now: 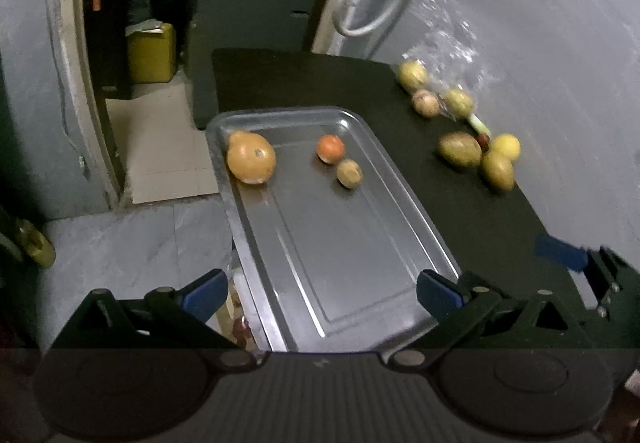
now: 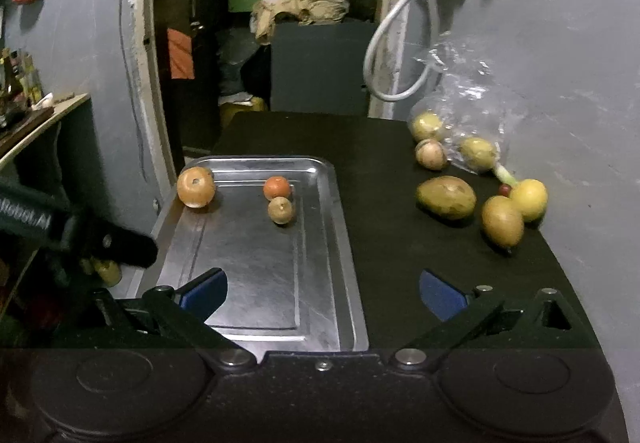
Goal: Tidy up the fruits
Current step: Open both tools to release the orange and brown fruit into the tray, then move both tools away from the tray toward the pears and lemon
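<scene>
We are holding the right tool [image 2: 322, 293] spread wide and empty above the near end of the metal tray [image 2: 340, 283], its blue pads [image 2: 208, 289] looking flat and slightly rubbery, and the left tool [image 1: 320, 291] is likewise gaping with nothing between its pads, hanging over the tray's near rim. We are reading the tray as thin pressed steel, smooth, shiny and ribbed, so round fruit will probably be rolling on it. Three pieces are sitting at its far end: a large orange-tan round fruit [image 2: 196, 187] at the left corner, a small red-orange fruit [image 2: 277, 187] and, touching it, a small brown round fruit [image 2: 281, 210]. The rest are lying to the right on the black, matte bench [image 2: 380, 243]: a green mango [image 2: 446, 198], the biggest and likely heaviest; a yellow-brown oval fruit [image 2: 502, 221] just beside a yellow lemon-like fruit [image 2: 529, 199]; farther back a pale round fruit [image 2: 430, 154]; and two yellow-green fruits partly inside a crinkled clear plastic bag [image 2: 464, 103]. We are judging the mango firm but bruisable, with smooth waxy skin, so we are favouring a gentle pinch across its narrow waist, not along its tapering ends.
</scene>
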